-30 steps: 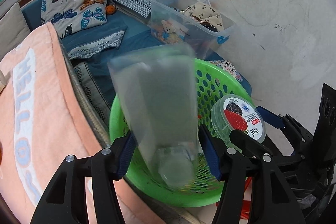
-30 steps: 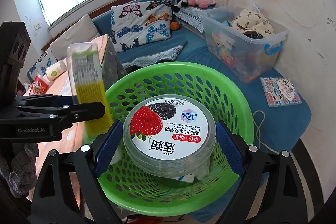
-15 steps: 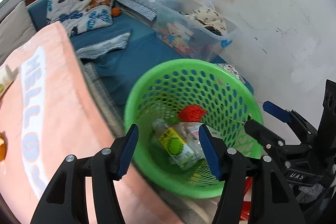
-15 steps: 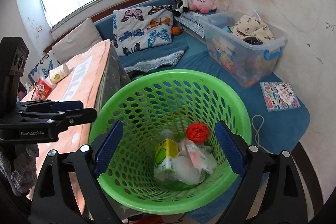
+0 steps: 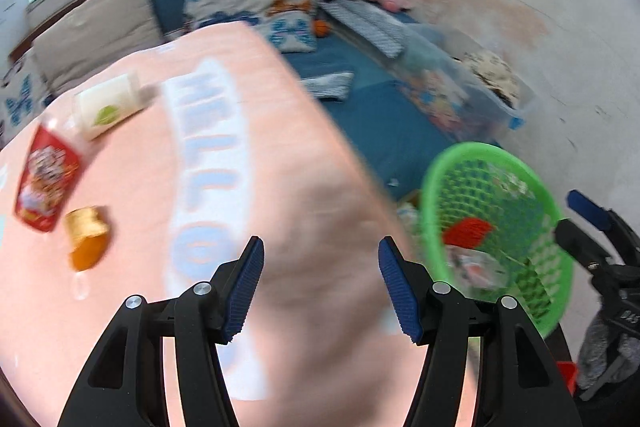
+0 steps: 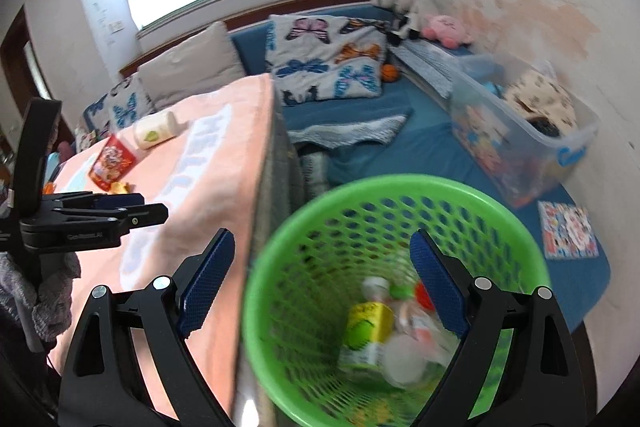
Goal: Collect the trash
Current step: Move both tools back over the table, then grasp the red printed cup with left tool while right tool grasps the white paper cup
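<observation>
Leftmost, red snack packet, white bottle and orange-and-gold pouch lying uncollected on peach "HELLO" blanket. Left gripper above blanket, fingers wide apart, empty, presumably seeking next item. Right gripper, fingers spread, empty, over green perforated plastic basket holding trash.

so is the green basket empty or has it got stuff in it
Not empty. The right wrist view shows the green basket holding a yellow-green labelled bottle, a white round lid and something red at its bottom.
</observation>
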Available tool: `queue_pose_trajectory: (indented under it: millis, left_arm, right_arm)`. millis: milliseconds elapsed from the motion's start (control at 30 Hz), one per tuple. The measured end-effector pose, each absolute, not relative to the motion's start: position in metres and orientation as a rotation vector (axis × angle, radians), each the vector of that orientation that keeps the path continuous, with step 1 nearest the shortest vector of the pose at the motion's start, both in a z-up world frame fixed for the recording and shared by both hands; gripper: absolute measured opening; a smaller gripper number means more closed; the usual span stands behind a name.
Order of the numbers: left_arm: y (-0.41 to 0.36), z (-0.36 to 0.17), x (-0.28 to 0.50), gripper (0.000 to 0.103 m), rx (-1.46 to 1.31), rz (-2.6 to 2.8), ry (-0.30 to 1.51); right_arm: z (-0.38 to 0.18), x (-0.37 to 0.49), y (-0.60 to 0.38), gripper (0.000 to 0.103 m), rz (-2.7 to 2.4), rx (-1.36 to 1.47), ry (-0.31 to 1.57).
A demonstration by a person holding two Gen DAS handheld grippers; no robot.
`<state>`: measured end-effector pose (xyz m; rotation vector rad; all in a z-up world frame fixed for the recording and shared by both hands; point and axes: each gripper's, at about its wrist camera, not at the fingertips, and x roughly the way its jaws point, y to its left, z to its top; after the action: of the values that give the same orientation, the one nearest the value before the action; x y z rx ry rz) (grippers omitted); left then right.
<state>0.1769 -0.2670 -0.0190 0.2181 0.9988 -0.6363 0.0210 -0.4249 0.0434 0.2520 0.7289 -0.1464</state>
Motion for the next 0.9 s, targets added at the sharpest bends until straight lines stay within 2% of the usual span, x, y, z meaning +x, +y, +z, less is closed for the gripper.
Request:
queue_pose_trajectory:
  millis: [267,700,900]
  left_arm:
    - [-0.202,-0.030,0.227,0.058,0.156,-0.491,1.026]
    - [-0.157,-0.058,0.277,0.058,0.024,-0.442,1.060]
    - [-0.146,-0.061,0.282,0.048,0.034,-0.414,1.048]
  right_arm:
    - [0.055,0.075,-0.377,0.089,-0.035,0.187,0.727]
    - [0.056,0.142,-0.324,0.089,0.068,0.119,0.746]
    - [0.050,0.168,-0.307,0.089,0.105,0.098,0.761]
